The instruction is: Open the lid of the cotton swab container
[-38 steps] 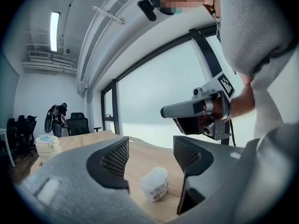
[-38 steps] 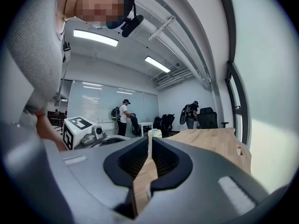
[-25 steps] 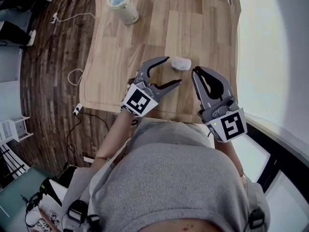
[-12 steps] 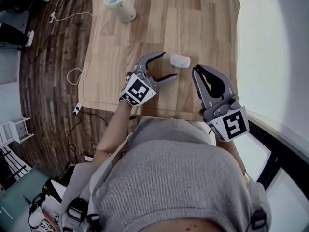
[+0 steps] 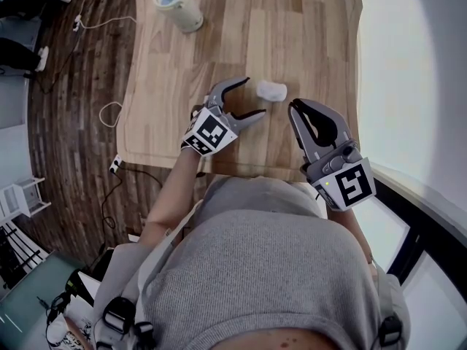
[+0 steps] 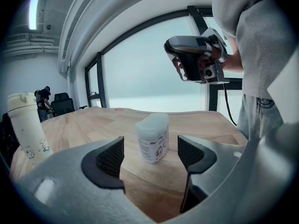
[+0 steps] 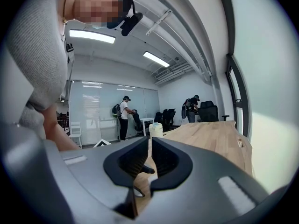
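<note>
The cotton swab container (image 5: 271, 90), a small translucent white tub with a printed label and its lid on, stands upright on the wooden table (image 5: 306, 35). My left gripper (image 5: 254, 97) is open and low over the table just left of it. In the left gripper view the container (image 6: 153, 137) stands a little beyond the two pads, apart from both, in line with the gap of the left gripper (image 6: 150, 153). My right gripper (image 5: 295, 106) hovers to the container's right, shut with nothing in it. In its own view the right gripper (image 7: 150, 160) has its pads nearly touching.
A tall white bottle (image 5: 177, 4) with a pale lid stands at the table's far left, also seen as the bottle (image 6: 28, 125). The table's near edge (image 5: 219, 168) lies just below the grippers. Cables lie on the dark floor (image 5: 80, 122). People and office chairs are far behind.
My left gripper has sunk toward the table and come closer to the container, its jaws still open. The right gripper has stayed in place, shut.
</note>
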The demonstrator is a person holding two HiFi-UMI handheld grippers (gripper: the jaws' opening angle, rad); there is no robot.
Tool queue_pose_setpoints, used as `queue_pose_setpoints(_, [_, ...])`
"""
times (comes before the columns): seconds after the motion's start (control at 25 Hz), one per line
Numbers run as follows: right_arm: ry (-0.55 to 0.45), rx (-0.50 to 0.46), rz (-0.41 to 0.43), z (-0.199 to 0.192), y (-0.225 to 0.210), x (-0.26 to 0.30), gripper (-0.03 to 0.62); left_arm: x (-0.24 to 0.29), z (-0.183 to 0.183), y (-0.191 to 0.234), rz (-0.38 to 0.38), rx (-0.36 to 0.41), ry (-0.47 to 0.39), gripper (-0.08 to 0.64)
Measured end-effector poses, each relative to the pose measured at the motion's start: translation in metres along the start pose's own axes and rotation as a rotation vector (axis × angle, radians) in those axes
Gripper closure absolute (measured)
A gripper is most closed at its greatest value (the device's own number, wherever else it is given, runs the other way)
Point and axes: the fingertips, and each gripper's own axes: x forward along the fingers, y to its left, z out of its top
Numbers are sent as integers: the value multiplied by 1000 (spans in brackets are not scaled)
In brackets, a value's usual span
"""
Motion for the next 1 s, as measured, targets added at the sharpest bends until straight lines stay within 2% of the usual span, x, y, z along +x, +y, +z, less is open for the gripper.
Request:
queue_pose_setpoints(0.32, [-8, 65, -14, -1, -6, -4, 568, 13, -2, 1, -23, -4, 12, 201])
queue_pose_setpoints(1.0, [-7, 70, -38, -3, -17, -10, 568, 34, -8, -5, -81, -3, 37, 201])
